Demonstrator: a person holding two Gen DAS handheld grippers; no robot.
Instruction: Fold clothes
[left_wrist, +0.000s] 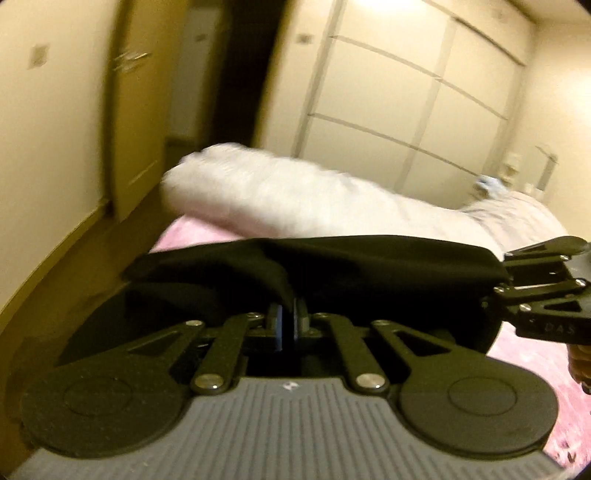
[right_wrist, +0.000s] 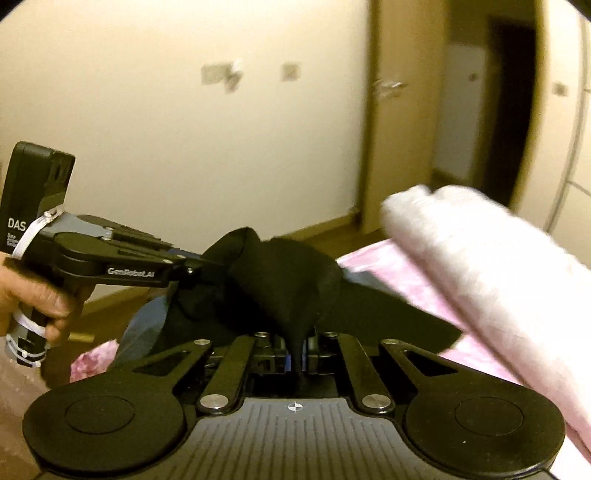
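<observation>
Both grippers hold 1 black garment (left_wrist: 369, 266) up off the bed (left_wrist: 524, 354), which is covered in a pink sheet. The left gripper (left_wrist: 288, 325) has its jaws closed down on a bunched pinch of the dark cloth, with only the fabric's thickness between the blue pads; in the right wrist view it comes in from 9 o'clock, a hand (right_wrist: 33, 299) around its handle. The right gripper (right_wrist: 299, 350) has its jaws likewise nearly shut, a narrow tuck of fabric running down between them; in the left wrist view it enters at 3 o'clock, gripping the garment's far end. Between the 2 grips the cloth runs as a fairly taut band, and slack hangs below toward the bed. What kind of garment it is cannot be told from these views. A pale rolled blanket (right_wrist: 491, 266) lies on the bed beyond the garment, toward 1 o'clock from the right gripper. Blur in both views suggests the grippers are moving. My judgement is that the garment is being carried or spread between 2 held points, which fits either laying it out flat or bringing 1 edge over for a fold. Either way, the coming move needs both pinches kept firm and the 2 grippers level, so the cloth lands without twisting and clear of the blanket.
</observation>
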